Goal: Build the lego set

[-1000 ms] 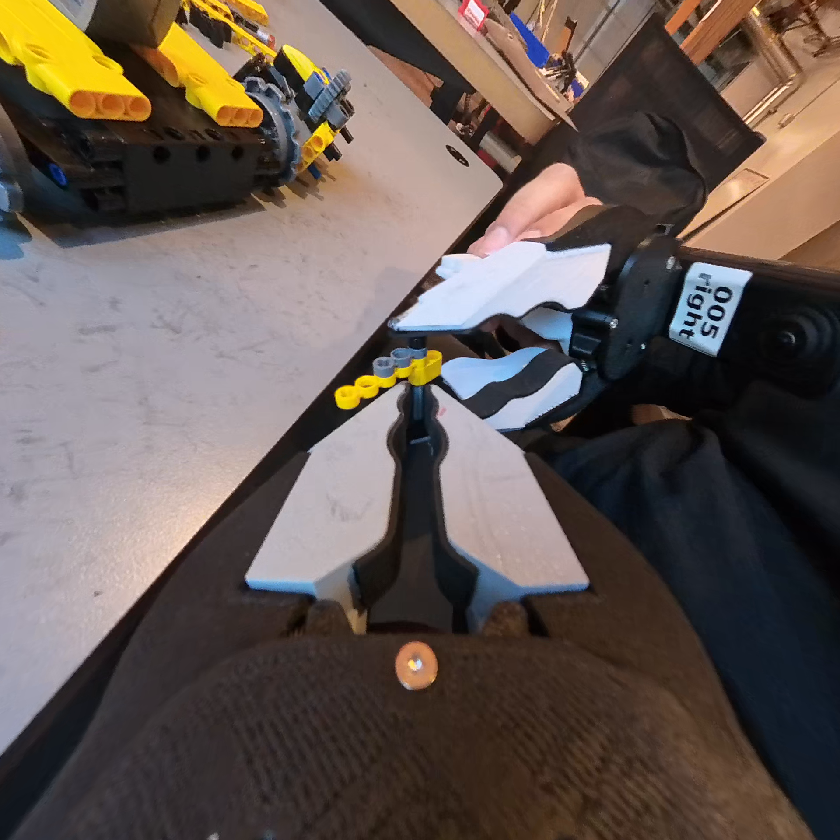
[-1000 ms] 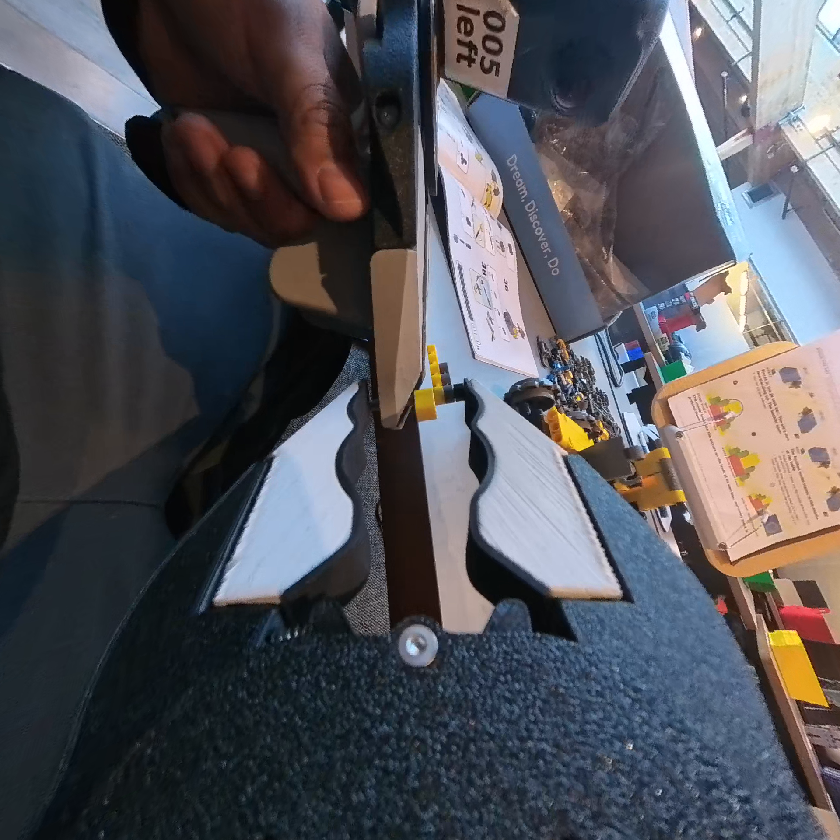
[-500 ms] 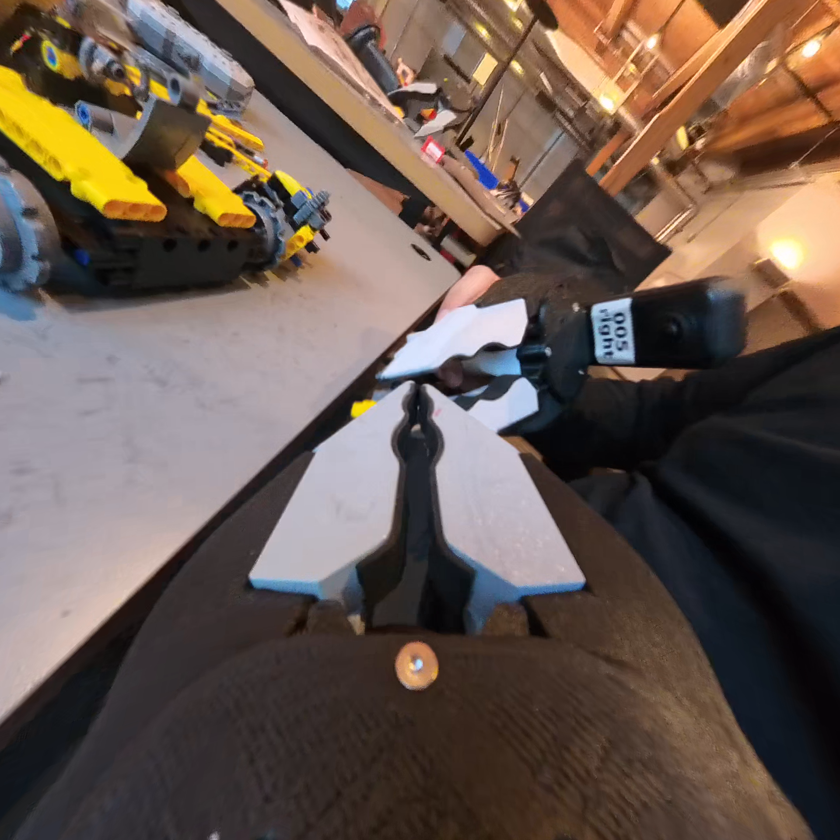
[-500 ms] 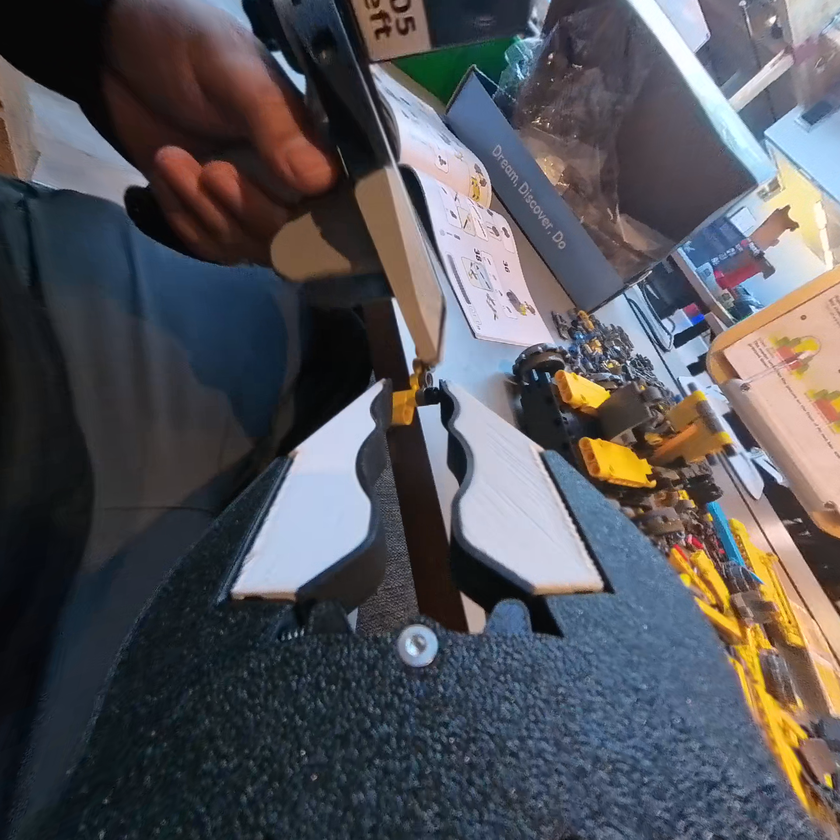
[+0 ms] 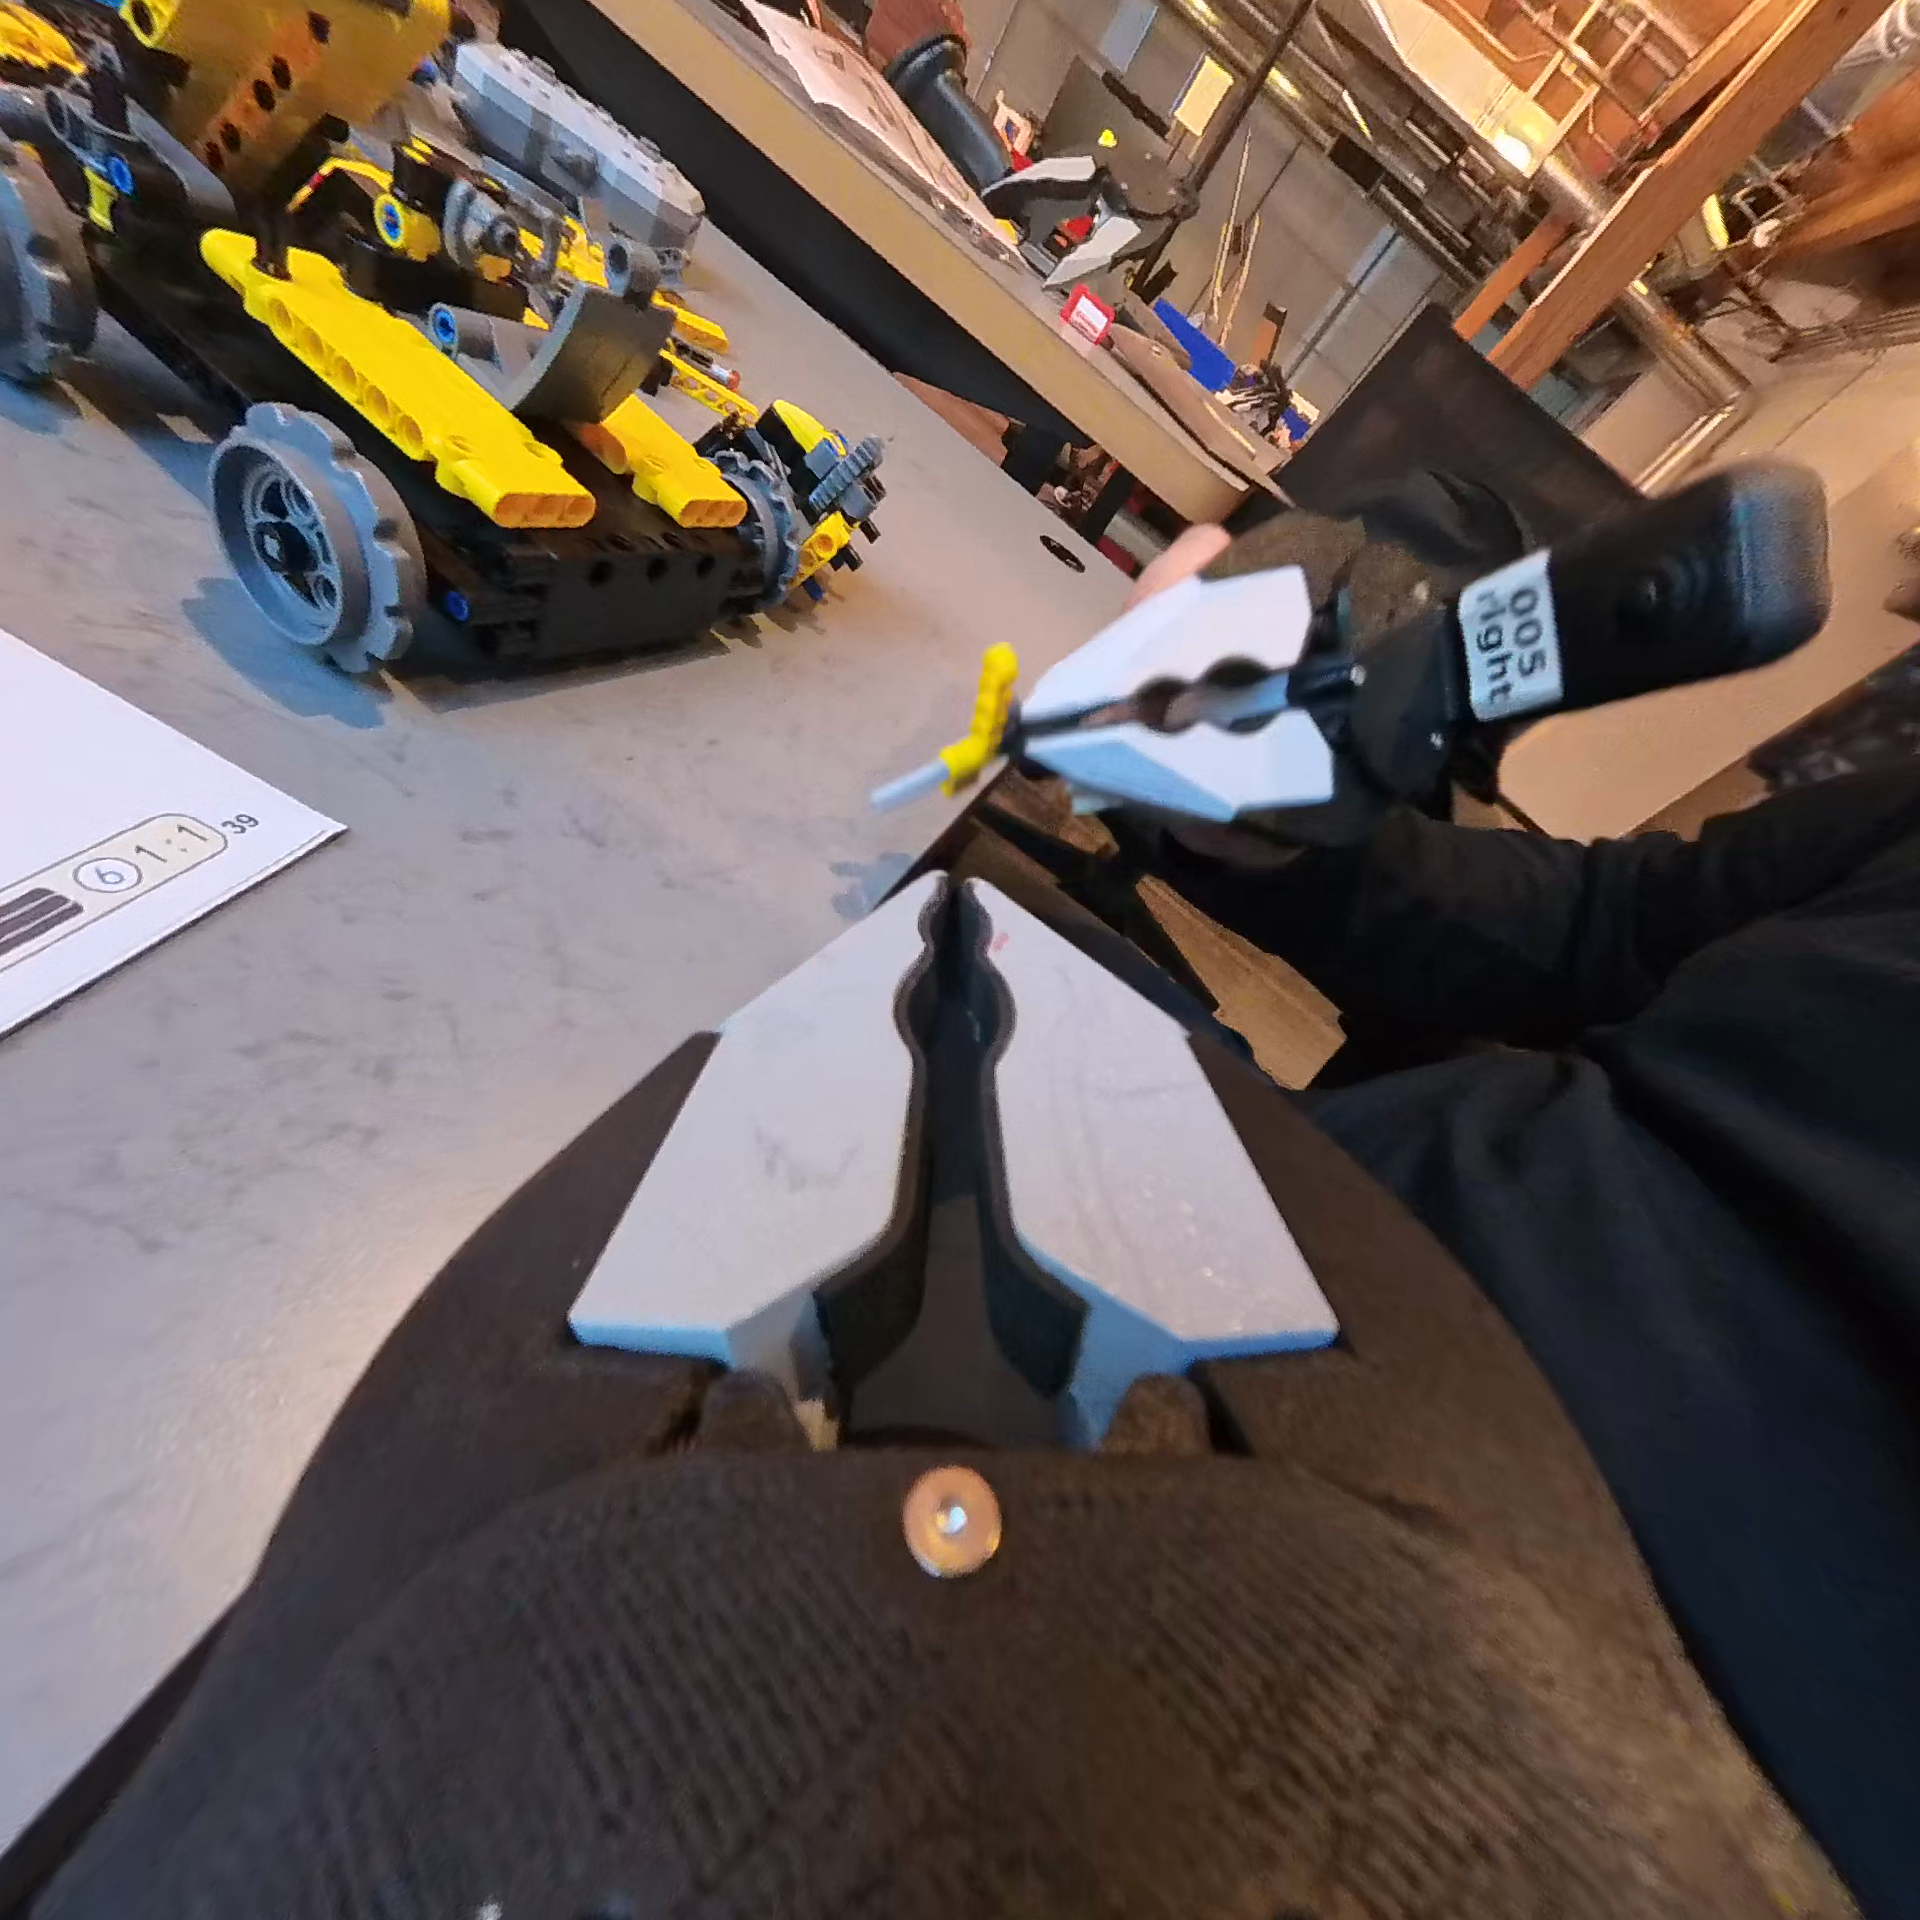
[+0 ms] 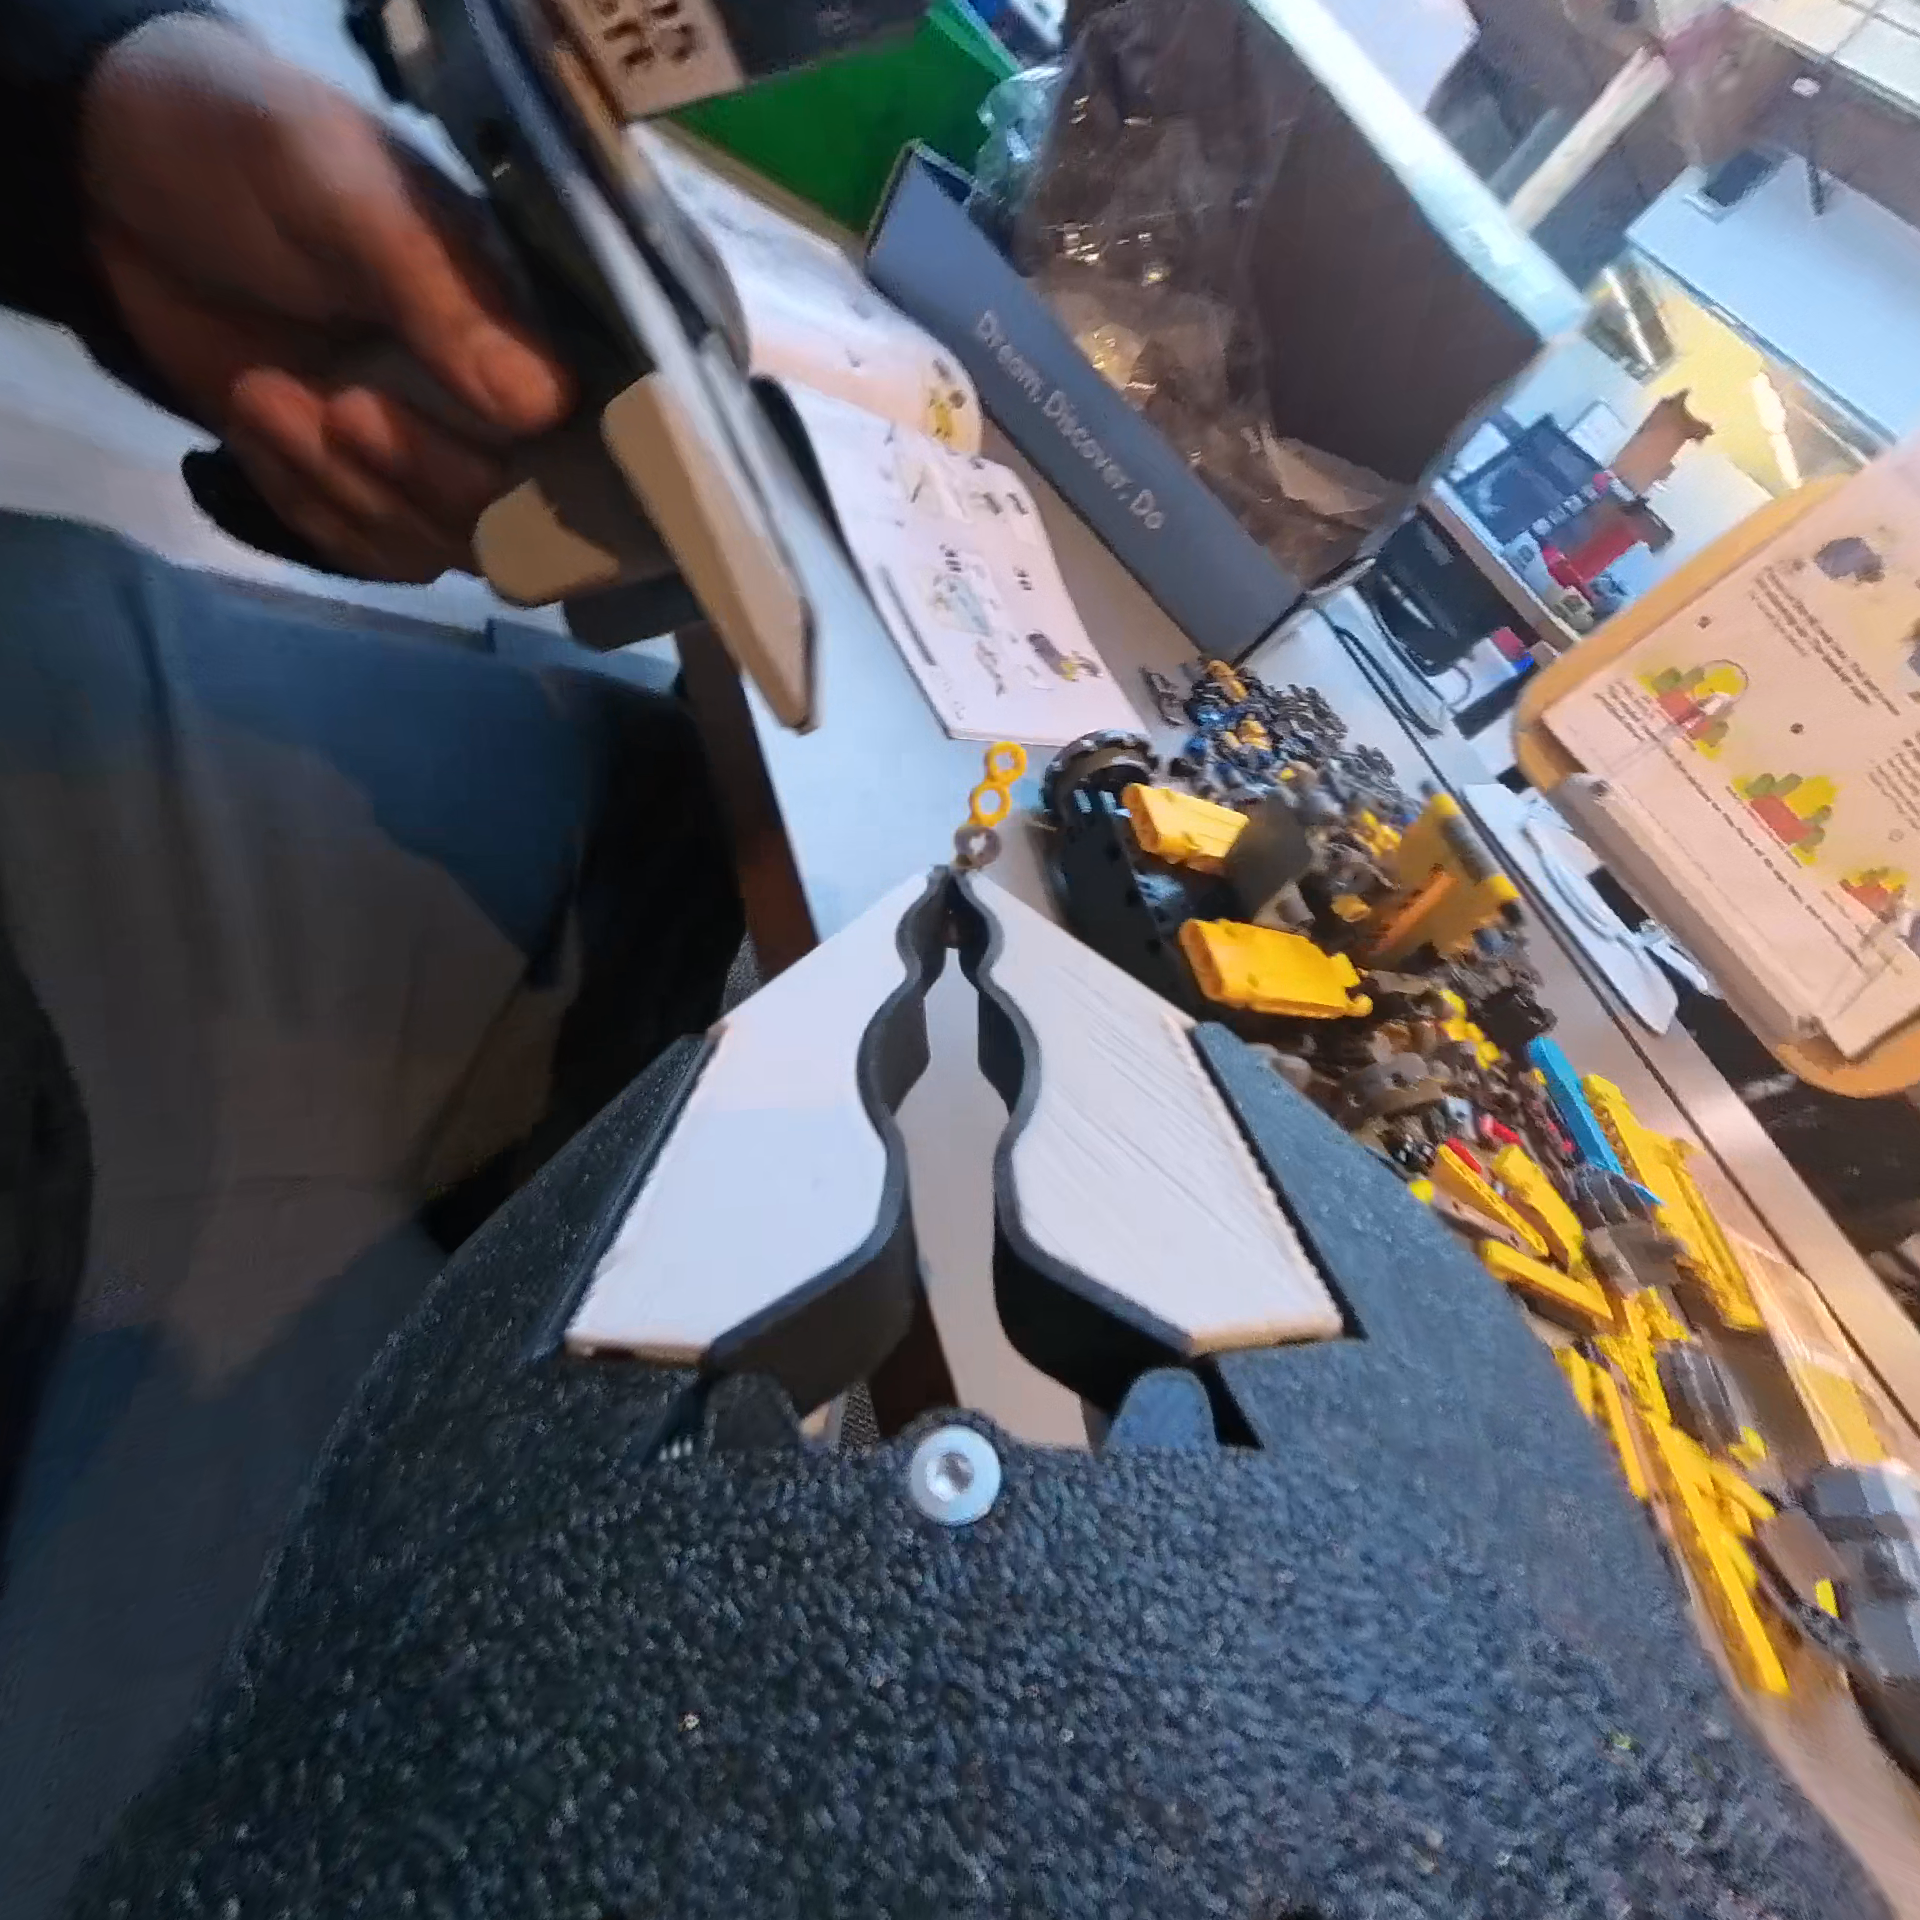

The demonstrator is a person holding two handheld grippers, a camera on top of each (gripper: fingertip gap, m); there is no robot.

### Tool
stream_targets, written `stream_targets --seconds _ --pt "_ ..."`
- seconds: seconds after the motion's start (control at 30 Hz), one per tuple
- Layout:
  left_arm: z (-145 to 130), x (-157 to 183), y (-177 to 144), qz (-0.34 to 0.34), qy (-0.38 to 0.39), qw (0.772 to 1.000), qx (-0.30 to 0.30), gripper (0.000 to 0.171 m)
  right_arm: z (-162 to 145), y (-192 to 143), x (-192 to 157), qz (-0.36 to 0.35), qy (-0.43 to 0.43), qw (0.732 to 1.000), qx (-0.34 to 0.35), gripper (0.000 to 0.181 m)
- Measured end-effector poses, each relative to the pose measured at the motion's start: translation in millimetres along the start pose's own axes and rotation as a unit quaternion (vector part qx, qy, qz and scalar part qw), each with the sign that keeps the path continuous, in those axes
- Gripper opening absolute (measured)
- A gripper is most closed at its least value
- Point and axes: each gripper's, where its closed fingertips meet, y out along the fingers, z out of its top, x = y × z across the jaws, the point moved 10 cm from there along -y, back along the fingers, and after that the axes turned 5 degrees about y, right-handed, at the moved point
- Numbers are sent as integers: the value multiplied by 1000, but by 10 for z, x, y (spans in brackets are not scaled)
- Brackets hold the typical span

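Note:
My right gripper (image 6: 951,891) is shut on a small yellow and grey beam piece (image 6: 992,795), which sticks out past its fingertips above the table edge. In the left wrist view the right gripper (image 5: 1023,732) holds the same piece (image 5: 982,717), with a pale grey axle pointing left. My left gripper (image 5: 951,891) is shut, with nothing showing between its tips, and sits just below and in front of the right one. It also shows in the right wrist view (image 6: 795,707) at the upper left, held by a hand (image 6: 312,343).
A yellow and black model vehicle (image 5: 468,468) stands on the grey table (image 5: 520,935). A white instruction sheet (image 5: 104,852) lies at the left. In the right wrist view there are an open booklet (image 6: 977,582), a grey box (image 6: 1070,457) and a pile of loose yellow parts (image 6: 1558,1247). Some 5 centimetres of space lies between my two pairs of fingers.
The right gripper closed on the yellow piece that the left gripper held by its dark pin. The piece left the left grasp, and the two grippers moved apart over the table.

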Motion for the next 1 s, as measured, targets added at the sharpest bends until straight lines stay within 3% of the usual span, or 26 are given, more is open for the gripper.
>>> stream_targets --seconds 0.3,0.5,0.6,0.7,0.77,0.87,1.0 --pt "-57 67 56 0 25 999 -32 0 -187 -609 797 -71 192 979 18 0" --pt "-69 72 103 -16 11 999 -40 0 -734 -907 1439 61 387 906 -162 0" --pt "-90 109 142 -20 22 998 -53 0 -960 -805 1657 94 399 883 -230 0" --pt "-118 130 154 -8 45 997 -70 0 -1087 -658 1791 103 385 871 -286 21" --pt "-127 130 150 -1 56 996 -75 0 -1118 -619 1866 91 372 872 -306 24" --pt "-125 125 138 -2 54 996 -74 0 -1034 -664 1904 59 371 881 -288 28" --pt "-114 119 131 -9 47 996 -70 1 -905 -671 1642 47 361 891 -272 56"
